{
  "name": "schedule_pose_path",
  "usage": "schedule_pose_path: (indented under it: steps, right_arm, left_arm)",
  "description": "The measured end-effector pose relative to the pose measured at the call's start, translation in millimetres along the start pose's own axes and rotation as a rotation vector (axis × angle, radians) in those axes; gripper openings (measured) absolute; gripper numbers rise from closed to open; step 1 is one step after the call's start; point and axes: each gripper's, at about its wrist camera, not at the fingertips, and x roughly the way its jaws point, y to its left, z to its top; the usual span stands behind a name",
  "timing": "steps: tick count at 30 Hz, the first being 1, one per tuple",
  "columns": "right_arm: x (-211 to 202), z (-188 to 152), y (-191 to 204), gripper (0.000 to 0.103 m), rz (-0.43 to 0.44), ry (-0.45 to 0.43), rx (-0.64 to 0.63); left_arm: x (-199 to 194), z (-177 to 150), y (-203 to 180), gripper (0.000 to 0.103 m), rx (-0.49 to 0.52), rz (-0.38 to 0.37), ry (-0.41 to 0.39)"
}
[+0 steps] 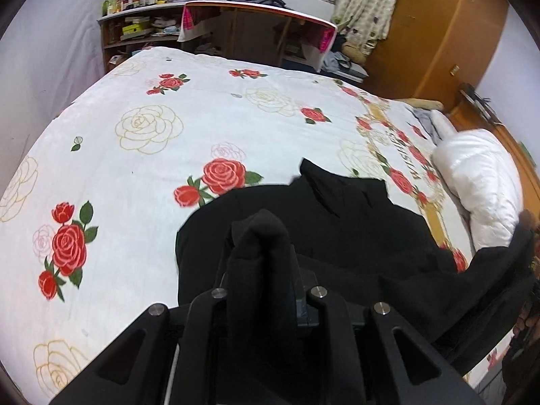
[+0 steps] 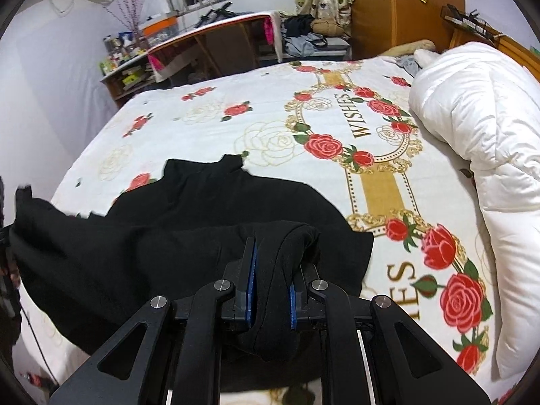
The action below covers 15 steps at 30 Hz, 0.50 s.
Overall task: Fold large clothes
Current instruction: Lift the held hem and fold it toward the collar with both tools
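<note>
A large black garment [image 1: 337, 229] lies spread on the bed, its collar pointing away from me; it also shows in the right wrist view [image 2: 202, 209]. My left gripper [image 1: 261, 253] is shut on a bunched edge of the black garment, which wraps over its fingers and hides them. My right gripper [image 2: 271, 270] is shut on another bunched edge of the same garment, the cloth pinched between its blue-padded fingers [image 2: 251, 270]. Both grippers hold the near edge lifted a little above the bed.
The bed has a white sheet with red roses [image 1: 135, 135]. A white duvet [image 2: 472, 128] is heaped along the right side. A desk with shelves [image 1: 141, 30] and a wooden wardrobe [image 1: 432, 27] stand beyond the bed.
</note>
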Motion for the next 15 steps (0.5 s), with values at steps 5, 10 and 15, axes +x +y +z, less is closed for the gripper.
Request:
schedule_pose_path:
  steps: [5, 10, 15]
  right_arm:
    - [32.6, 19.5, -10.6, 0.015, -0.010, 0.022, 0.060]
    - [64.9, 35.2, -11.0, 0.015, -0.056, 0.035, 0.063]
    - [99.6, 45.0, -15.6, 0.015, -0.084, 0.069, 0.087]
  left_arm:
    - [35.1, 19.7, 0.3, 0.017, -0.023, 0.036, 0.003]
    - [73.6, 39.4, -3.3, 0.017, -0.040, 0.071, 0.008]
    - [111.5, 45.8, -2.1, 0.017, -0.048, 0.118, 0.046]
